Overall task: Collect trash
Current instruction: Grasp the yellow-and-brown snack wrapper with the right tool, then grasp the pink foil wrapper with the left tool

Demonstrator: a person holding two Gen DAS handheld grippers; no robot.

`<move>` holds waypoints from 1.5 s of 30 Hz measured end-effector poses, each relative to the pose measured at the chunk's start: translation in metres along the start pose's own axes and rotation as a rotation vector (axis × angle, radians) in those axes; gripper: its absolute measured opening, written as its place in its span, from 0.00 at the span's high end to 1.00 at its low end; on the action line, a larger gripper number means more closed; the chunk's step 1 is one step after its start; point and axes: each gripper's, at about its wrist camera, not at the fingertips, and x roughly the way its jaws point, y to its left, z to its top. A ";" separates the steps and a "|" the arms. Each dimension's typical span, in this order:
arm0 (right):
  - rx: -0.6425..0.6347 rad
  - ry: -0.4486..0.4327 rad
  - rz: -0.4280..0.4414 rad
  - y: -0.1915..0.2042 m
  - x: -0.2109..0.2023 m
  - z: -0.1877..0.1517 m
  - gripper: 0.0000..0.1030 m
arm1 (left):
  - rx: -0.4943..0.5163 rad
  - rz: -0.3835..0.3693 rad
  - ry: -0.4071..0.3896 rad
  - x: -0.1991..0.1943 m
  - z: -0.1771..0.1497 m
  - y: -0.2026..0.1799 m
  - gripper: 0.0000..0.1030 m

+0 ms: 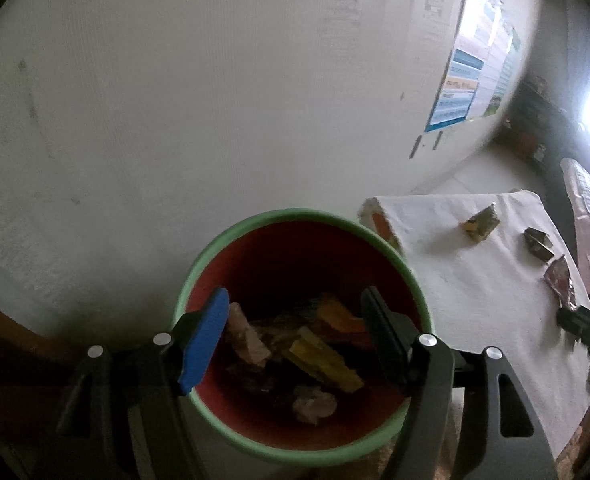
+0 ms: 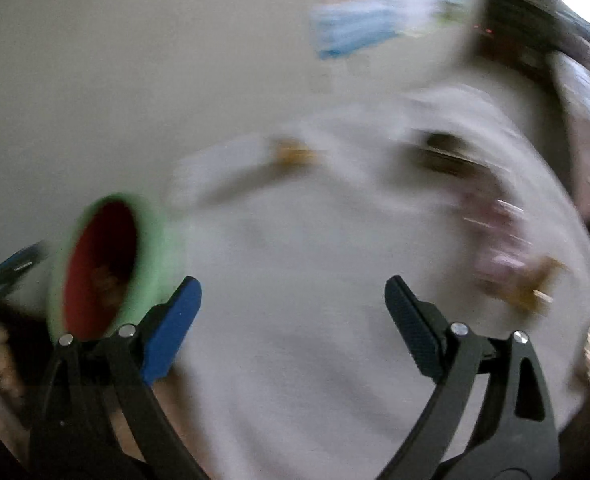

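A green-rimmed bin with a red inside holds several crumpled wrappers. My left gripper is open and empty right above its mouth. On the white-covered table lie a yellow-dark wrapper, a dark wrapper and a reddish foil wrapper. The right wrist view is blurred by motion. My right gripper is open and empty above the table, with the bin at its left and blurred wrappers beyond.
A white wall with a poster stands behind the bin. A patterned cushion or fabric lies along the table's right side. The right gripper's tip shows at the table's right edge.
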 end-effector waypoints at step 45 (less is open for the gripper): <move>0.385 -0.059 -0.019 -0.173 -0.054 -0.126 0.64 | 0.588 -0.405 0.286 0.080 -0.063 -0.442 0.65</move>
